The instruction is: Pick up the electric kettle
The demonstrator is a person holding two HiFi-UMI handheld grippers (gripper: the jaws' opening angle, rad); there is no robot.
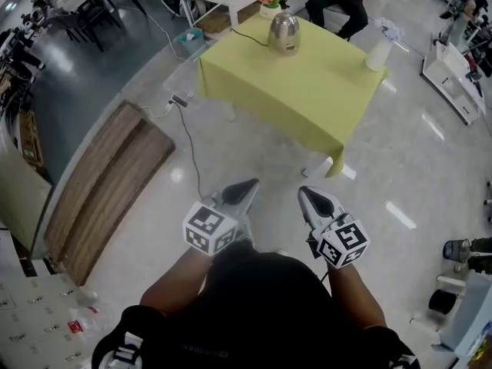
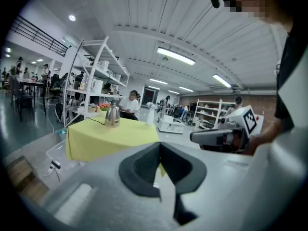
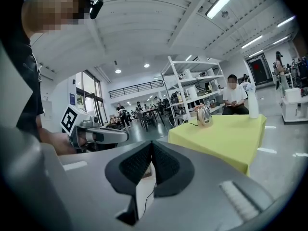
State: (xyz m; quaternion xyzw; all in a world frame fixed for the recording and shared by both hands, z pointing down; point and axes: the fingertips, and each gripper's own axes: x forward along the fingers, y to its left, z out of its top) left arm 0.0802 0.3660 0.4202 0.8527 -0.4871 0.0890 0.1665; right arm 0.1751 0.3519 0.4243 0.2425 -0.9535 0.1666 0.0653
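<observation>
Toward the far edge of the table point(image 1: 307, 98), nearer its far-left corner than its right one, the electric kettle point(image 1: 284, 33) stands on the yellow-green cloth, with a black cord point(image 1: 247, 37) running from its base off the left side. It stands upright, long axis vertical. Which way the spout and handle face is too small to tell. The step in hand looks like the approach: the left gripper point(image 1: 247, 187) and the right gripper point(image 1: 307, 194) are held side by side over the floor, well short of the table's near edge and well apart from the kettle. Both point toward the table. In each gripper view the dark pads meet with nothing between them, so both tools are closed and empty. The next move probably calls for closing the distance, parting one gripper's jaws, and finding the handle's side before reaching in.
</observation>
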